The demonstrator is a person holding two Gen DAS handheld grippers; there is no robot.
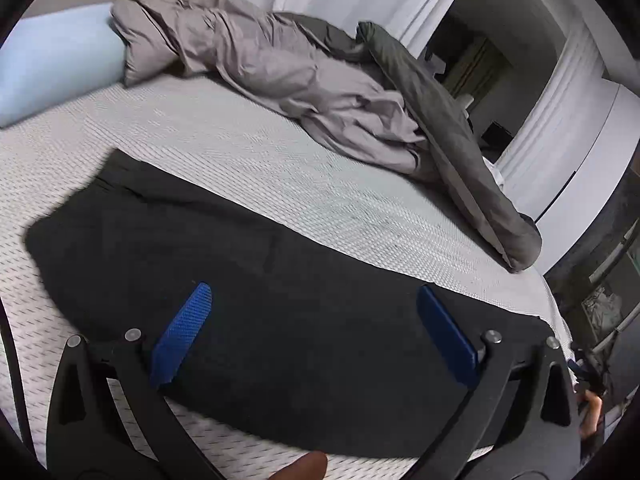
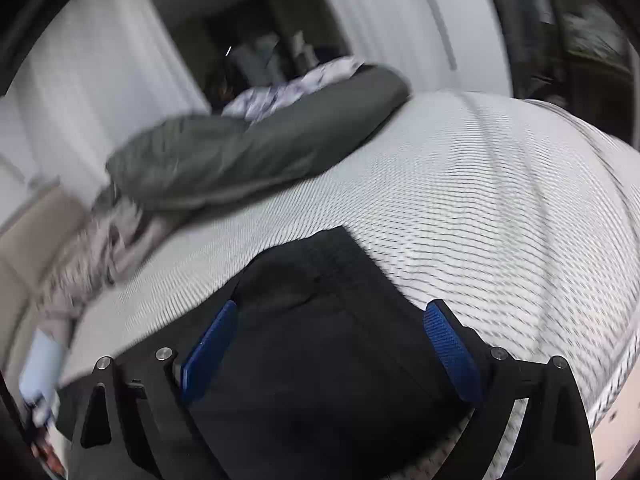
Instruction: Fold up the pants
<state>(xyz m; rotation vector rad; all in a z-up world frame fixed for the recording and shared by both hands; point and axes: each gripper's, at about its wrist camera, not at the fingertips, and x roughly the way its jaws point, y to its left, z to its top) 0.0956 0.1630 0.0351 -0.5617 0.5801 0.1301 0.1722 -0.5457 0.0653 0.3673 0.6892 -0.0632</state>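
Black pants lie flat in a long band on the white patterned mattress. My left gripper hovers over them, open, its blue pads spread wide and nothing between them. In the blurred right wrist view one squared end of the pants points up the mattress. My right gripper is above that end, also open and holding nothing. The cloth passes under both grippers, apart from the pads.
A crumpled grey duvet and a dark green blanket are heaped along the far side of the bed. A light blue pillow lies at the head. The mattress edge drops off at the right. A fingertip shows at the bottom.
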